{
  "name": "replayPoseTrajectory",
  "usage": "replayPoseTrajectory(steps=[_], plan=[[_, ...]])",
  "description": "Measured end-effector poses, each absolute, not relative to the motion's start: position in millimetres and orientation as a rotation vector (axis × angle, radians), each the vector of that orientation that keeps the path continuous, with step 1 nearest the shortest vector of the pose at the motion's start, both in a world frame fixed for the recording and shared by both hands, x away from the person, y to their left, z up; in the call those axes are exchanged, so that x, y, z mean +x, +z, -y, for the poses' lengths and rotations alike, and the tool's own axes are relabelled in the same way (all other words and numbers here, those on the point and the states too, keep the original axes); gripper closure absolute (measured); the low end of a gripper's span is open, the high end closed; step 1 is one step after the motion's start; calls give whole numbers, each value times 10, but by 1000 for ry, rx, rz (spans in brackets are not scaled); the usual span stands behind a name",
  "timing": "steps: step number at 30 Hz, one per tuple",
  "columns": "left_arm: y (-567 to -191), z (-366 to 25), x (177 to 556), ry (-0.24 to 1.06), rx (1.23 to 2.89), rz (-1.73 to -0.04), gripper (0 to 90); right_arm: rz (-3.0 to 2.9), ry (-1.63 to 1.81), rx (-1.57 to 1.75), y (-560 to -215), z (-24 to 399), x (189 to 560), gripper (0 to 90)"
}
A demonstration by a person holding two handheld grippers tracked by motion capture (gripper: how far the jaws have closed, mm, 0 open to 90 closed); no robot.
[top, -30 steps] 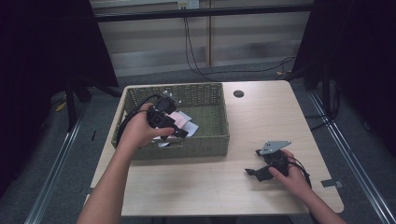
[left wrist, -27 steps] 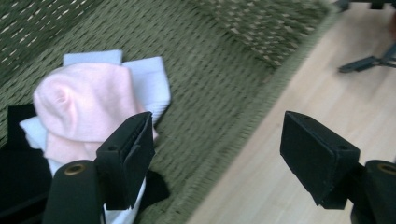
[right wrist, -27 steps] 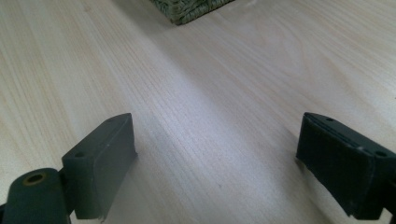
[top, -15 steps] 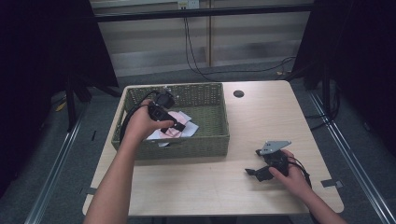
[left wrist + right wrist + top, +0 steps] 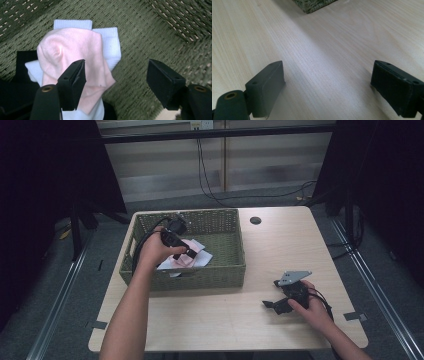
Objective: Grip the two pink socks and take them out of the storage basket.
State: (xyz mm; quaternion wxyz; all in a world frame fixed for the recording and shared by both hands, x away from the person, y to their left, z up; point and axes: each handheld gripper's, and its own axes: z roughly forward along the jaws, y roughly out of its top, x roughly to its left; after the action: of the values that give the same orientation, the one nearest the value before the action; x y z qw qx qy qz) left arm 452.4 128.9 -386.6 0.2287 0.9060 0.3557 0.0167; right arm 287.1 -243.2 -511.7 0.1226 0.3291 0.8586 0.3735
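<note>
A pink sock (image 5: pixel 75 50) lies on top of white socks (image 5: pixel 110 42) on the floor of a green woven basket (image 5: pixel 200 270). My left gripper (image 5: pixel 116 77) hangs low over them and points down. Its jaws have just been closing a little and still stand wide apart. One jaw is over the pink sock (image 5: pixel 182 260); the other is over the bare basket floor (image 5: pixel 150 37). Only the sock's edge lies between them, with no pad pressing on it. My right gripper (image 5: pixel 327 87) rests open near the wooden table (image 5: pixel 324 45), nothing between its jaws.
A black cloth item (image 5: pixel 22 62) lies beside the socks in the basket. The basket's corner (image 5: pixel 314 5) is just ahead of the right gripper (image 5: pixel 271 293). A round cable hole (image 5: pixel 255 220) sits at the table's back. Cables run over the floor behind.
My left hand has sunk lower into the basket, towards the socks. The right hand and its gripper have stayed where they were.
</note>
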Motion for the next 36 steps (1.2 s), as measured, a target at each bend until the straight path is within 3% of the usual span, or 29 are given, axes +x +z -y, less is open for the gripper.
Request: replayPoseTrajectory(steps=[7, 16, 25, 30, 36], plan=[[-3994, -1253, 4611, 35, 2528, -983, 360, -2504, 1091, 958, -5118, 2431, 2871, 107], [-4136, -1290, 4747, 116, 2553, -1017, 402, -2506, 1092, 955, -5118, 2432, 2872, 107], [-4313, -1341, 4824, 177, 2581, -1083, 581, -2508, 1092, 960, -5117, 2431, 2869, 107], [-4294, -1318, 4812, 175, 2611, -1105, 791, -2508, 1092, 959, -5117, 2431, 2869, 107], [-4139, -1329, 4786, 124, 2609, -1111, 838, -2508, 1092, 960, -5117, 2431, 2869, 107]])
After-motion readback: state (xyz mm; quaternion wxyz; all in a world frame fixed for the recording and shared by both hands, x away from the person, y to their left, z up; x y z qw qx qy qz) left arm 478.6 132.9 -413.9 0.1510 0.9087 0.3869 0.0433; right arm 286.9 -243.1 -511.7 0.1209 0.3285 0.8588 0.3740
